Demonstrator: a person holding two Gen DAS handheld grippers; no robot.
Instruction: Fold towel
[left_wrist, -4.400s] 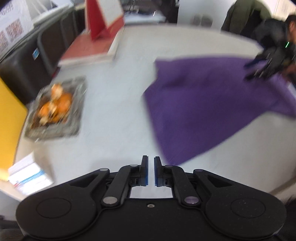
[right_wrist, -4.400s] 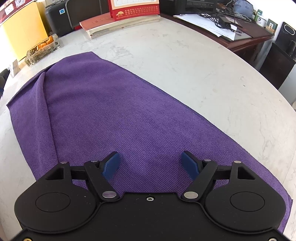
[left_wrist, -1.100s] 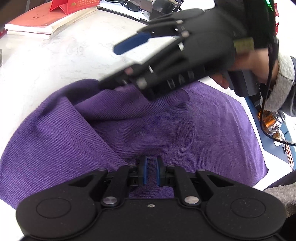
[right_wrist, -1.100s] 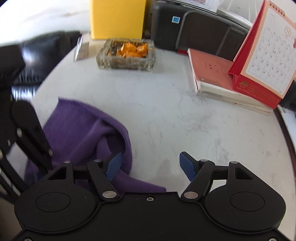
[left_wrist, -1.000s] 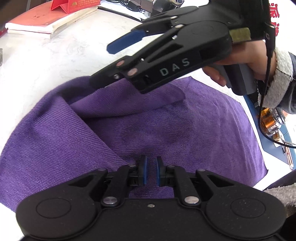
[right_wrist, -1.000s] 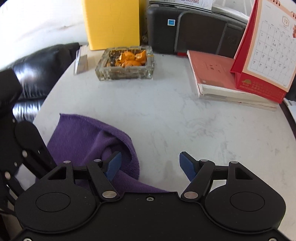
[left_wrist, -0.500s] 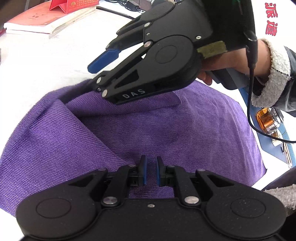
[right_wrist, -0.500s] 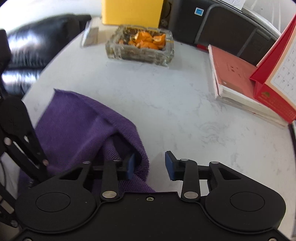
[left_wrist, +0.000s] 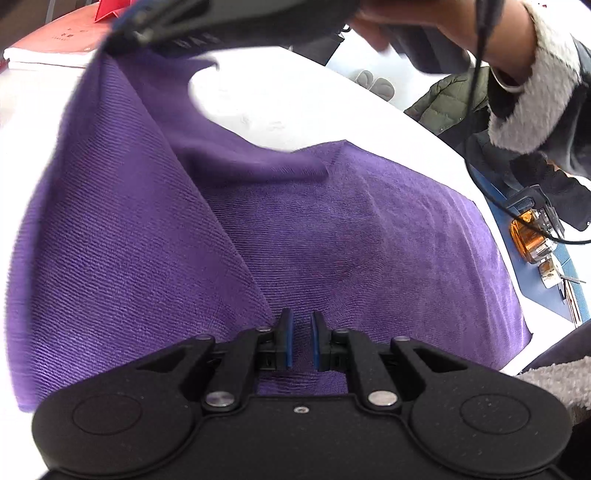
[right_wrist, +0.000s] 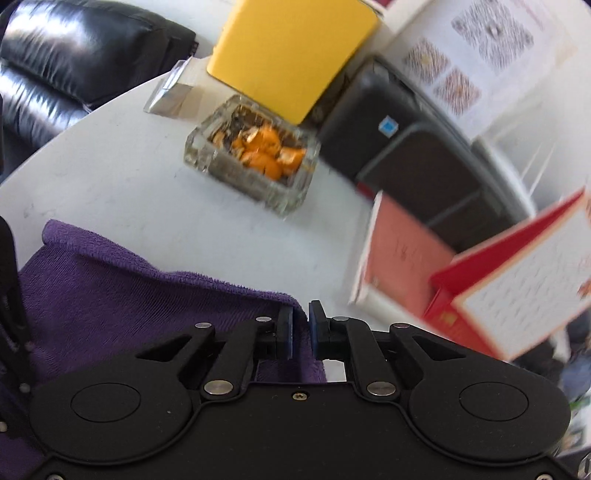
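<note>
Jaws first: our left gripper (left_wrist: 299, 341) is clamped on the near edge of the purple towel (left_wrist: 122, 236), and our right gripper (right_wrist: 301, 334) has just been closing, cloth now pinched between its pads at a far corner. Towel partly lifted off the white table (right_wrist: 122, 184), so we judge the first fold underway. Next we'd carry that corner across, clear of the glass dish (right_wrist: 255, 155) beyond.

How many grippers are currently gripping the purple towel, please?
2. The left gripper pinches the towel at its near edge; the right gripper is shut on a lifted corner.
</note>
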